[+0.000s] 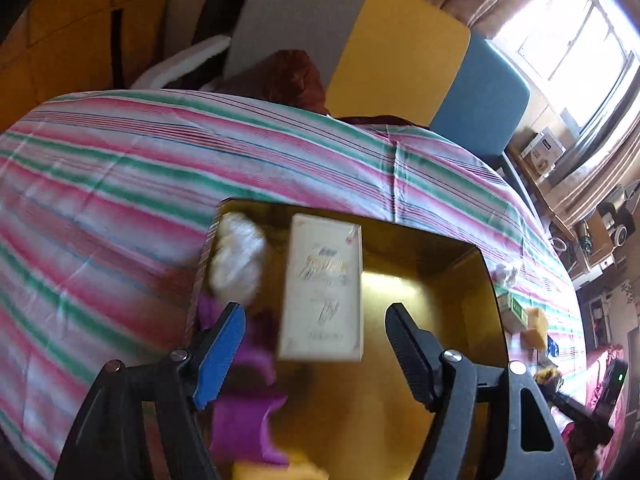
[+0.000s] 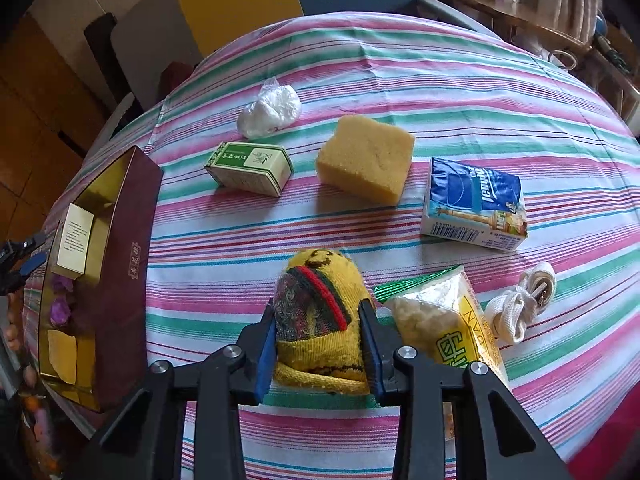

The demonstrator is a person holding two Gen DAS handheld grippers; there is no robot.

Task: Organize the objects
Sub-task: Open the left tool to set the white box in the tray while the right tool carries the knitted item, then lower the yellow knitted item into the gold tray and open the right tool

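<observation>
While the left wrist view looks down into the gold-lined box [image 1: 420, 264], the left tongs [image 1: 316, 344] stand spread above it, a cream carton [image 1: 322, 288] (blurred) between the fingers without touching either. A white bundle [image 1: 236, 260] and purple pieces [image 1: 248, 420] crowd the box's left wall; its right half is bare.

Only the right wrist view shows the striped desk [image 2: 440, 80] with loose things well apart: green box [image 2: 250, 168], sponge [image 2: 366, 158], tissue pack [image 2: 474, 204], snack bag [image 2: 444, 328], white cord [image 2: 520, 308]. Right tongs [image 2: 318, 344] pinch a yellow sock [image 2: 320, 320].
</observation>
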